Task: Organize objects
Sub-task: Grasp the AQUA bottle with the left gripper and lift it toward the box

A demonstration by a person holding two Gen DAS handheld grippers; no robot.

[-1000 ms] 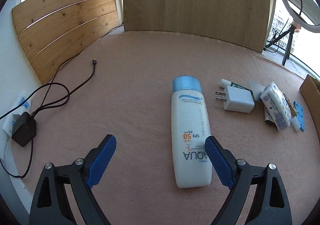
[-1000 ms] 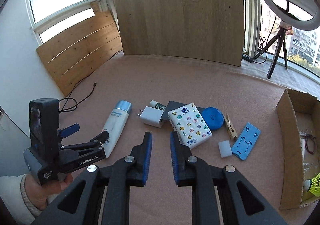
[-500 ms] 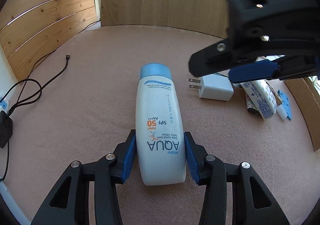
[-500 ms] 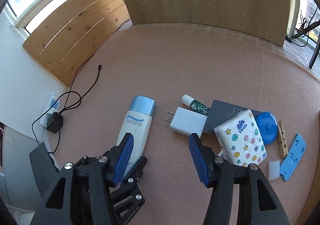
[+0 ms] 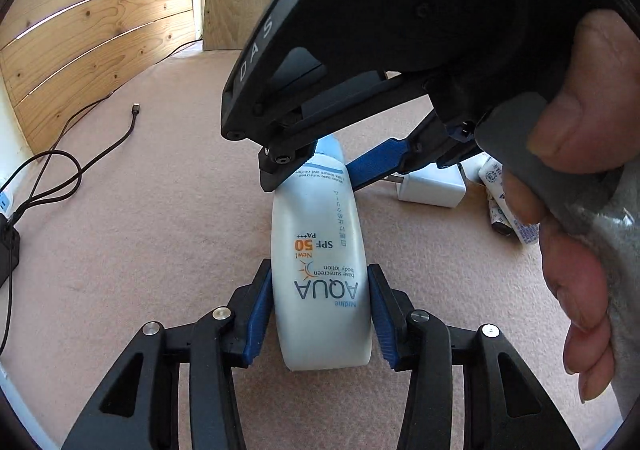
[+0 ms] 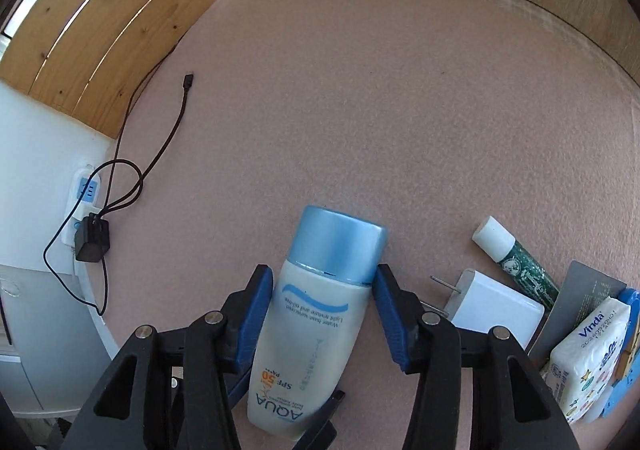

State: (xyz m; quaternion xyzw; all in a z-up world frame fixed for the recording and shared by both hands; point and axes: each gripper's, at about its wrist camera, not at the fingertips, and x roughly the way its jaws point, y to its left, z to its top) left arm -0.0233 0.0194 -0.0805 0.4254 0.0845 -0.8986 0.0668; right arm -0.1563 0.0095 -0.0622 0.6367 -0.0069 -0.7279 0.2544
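A white AQUA sunscreen bottle (image 5: 320, 258) with a light blue cap lies flat on the pink mat. My left gripper (image 5: 318, 314) is shut on the bottle's bottom end, its blue pads against both sides. My right gripper (image 6: 324, 314) comes in from above and straddles the bottle (image 6: 312, 322) just below its cap (image 6: 340, 242). Its blue pads stand at or very near the bottle's shoulders. In the left wrist view the right gripper's body (image 5: 400, 49) and the hand holding it fill the upper right.
A white wall charger (image 6: 492, 310), a green lip balm tube (image 6: 516, 262), a grey card (image 6: 580, 302) and a Vinda tissue pack (image 6: 588, 358) lie right of the bottle. A black cable (image 6: 168, 129) and a power strip (image 6: 86, 201) lie at the left edge. Wooden boards stand behind.
My left gripper has closed on the bottle's base. My right gripper has opened, moved left and down, and now straddles the bottle's neck.
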